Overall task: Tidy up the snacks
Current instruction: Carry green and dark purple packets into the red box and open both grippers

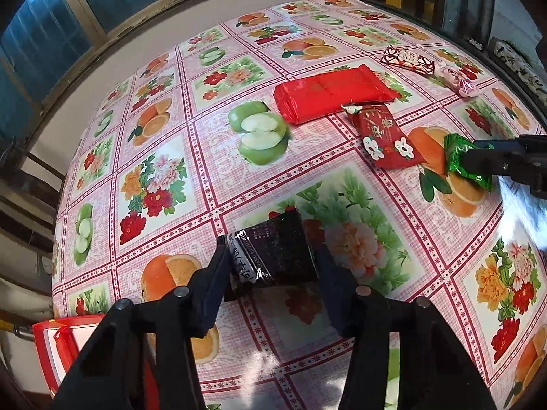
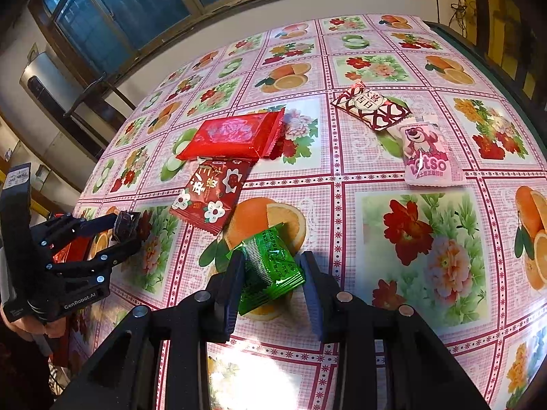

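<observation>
Left gripper (image 1: pixel 273 266), bottom centre of its view, clamps a dark purple snack packet (image 1: pixel 277 253) just above the fruit-print tablecloth (image 1: pixel 191 157). Right gripper (image 2: pixel 271 273) grips a green snack packet (image 2: pixel 270 266), lower centre. Pick-up step on both. Next, likely: carry them to the red box (image 1: pixel 54 345), lower left. Four packets remain.

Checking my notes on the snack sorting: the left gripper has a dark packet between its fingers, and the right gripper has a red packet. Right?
Not quite. The right gripper has a green packet, not a red one, as the right wrist view shows. The left gripper does have the dark packet.
</observation>
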Demonstrator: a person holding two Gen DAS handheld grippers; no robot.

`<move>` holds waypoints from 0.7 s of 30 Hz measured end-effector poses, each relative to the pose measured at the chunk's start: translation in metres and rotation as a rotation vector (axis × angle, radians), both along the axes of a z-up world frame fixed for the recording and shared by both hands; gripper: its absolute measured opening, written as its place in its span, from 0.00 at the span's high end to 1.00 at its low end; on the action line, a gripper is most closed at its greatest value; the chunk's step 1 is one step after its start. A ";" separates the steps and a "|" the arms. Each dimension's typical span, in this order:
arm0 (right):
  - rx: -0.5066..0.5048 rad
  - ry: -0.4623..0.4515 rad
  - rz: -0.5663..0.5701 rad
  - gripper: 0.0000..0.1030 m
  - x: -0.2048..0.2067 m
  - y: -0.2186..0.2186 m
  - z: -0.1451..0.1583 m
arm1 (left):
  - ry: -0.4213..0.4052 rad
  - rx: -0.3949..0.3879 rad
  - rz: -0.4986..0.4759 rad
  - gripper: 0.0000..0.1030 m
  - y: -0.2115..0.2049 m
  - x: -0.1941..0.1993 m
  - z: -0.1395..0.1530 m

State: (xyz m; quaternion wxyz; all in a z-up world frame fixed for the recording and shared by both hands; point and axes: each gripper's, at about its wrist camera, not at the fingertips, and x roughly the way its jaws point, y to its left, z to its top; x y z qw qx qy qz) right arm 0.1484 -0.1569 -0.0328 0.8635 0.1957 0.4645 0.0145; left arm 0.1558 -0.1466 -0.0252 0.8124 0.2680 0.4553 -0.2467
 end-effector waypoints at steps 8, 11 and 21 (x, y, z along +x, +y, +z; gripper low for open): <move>0.001 -0.001 -0.002 0.65 -0.001 -0.001 0.000 | -0.018 -0.050 0.042 0.60 0.015 -0.016 0.003; 0.013 -0.012 0.012 0.65 -0.001 0.002 0.001 | -0.015 -0.111 0.070 0.64 0.030 -0.023 0.010; 0.013 -0.047 0.071 0.65 0.001 0.020 0.002 | -0.012 -0.238 0.159 0.66 0.070 -0.050 0.016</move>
